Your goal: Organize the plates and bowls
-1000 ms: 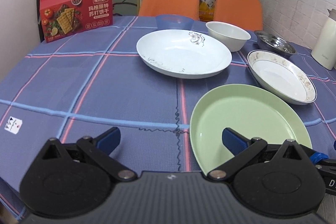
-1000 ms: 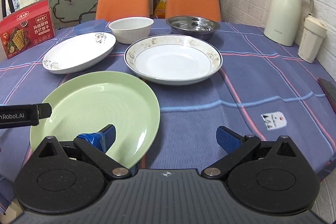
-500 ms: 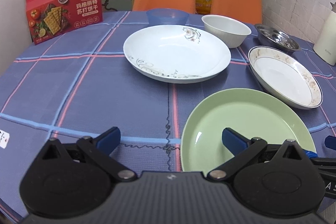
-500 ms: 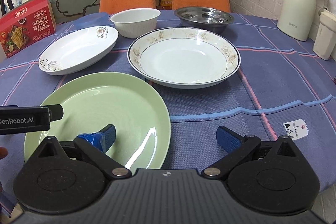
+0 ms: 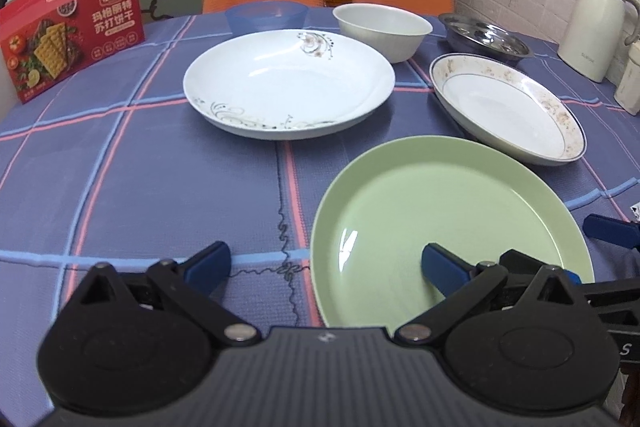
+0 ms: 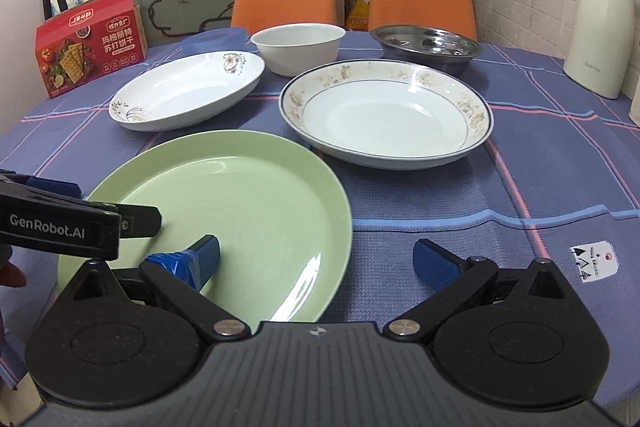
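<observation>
**A:** Where are your grippers?

**B:** My left gripper (image 5: 326, 265) sits low in its frame with the jaws spread wide and gripping nothing; one finger (image 5: 442, 269) hangs over the green plate (image 5: 440, 223), the other over the tablecloth (image 5: 140, 167). My right gripper (image 6: 316, 259) is the same, jaws apart and empty, its left finger (image 6: 196, 259) above that plate's near rim.

**A:** And the rest?

**B:** In the right view, the gold-rimmed plate (image 6: 386, 113) is at centre, the floral plate (image 6: 186, 95) centre left, and the white bowl (image 6: 298, 47) and steel bowl (image 6: 426, 45) sit above them. A blue bowl (image 5: 266, 15) shows at upper centre of the left view.

**A:** How do you take the green one?

**B:** I judge a rim pinch is best: one finger under the lip, one on top, closed firmly, since the glaze looks slick. I'd lift level, then stack it.
</observation>
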Tool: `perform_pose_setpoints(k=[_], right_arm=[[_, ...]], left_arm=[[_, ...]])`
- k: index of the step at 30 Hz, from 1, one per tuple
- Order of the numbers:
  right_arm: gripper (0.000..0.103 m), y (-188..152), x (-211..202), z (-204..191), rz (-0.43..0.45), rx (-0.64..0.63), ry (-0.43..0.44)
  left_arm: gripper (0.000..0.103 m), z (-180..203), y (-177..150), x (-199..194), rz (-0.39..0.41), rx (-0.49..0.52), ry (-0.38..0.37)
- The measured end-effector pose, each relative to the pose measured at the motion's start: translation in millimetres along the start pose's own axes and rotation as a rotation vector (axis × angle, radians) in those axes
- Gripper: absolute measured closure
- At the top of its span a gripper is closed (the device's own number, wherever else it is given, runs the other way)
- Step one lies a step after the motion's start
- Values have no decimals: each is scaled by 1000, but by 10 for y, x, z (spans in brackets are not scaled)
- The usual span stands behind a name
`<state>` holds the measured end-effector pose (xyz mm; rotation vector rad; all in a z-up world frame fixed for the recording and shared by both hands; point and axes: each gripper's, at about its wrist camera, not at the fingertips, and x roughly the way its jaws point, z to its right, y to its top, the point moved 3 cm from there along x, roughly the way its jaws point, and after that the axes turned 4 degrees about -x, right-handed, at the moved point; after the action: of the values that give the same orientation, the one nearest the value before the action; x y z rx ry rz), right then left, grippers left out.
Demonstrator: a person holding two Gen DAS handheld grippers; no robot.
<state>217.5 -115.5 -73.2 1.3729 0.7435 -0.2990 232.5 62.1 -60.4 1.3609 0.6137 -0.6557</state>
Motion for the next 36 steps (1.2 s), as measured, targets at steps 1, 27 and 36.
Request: perform_pose_setpoints(k=[1, 27, 36], right_arm=[[14, 8, 1, -54, -5, -18, 21], [15, 182, 136, -1129, 79, -90, 235], [14, 178, 225, -1270, 71, -169, 238]], left_arm=[[2, 5, -1, -6, -6, 12, -16], [62, -800, -111, -395, 27, -112, 57], [41, -985, -82, -257, 54, -128, 64]])
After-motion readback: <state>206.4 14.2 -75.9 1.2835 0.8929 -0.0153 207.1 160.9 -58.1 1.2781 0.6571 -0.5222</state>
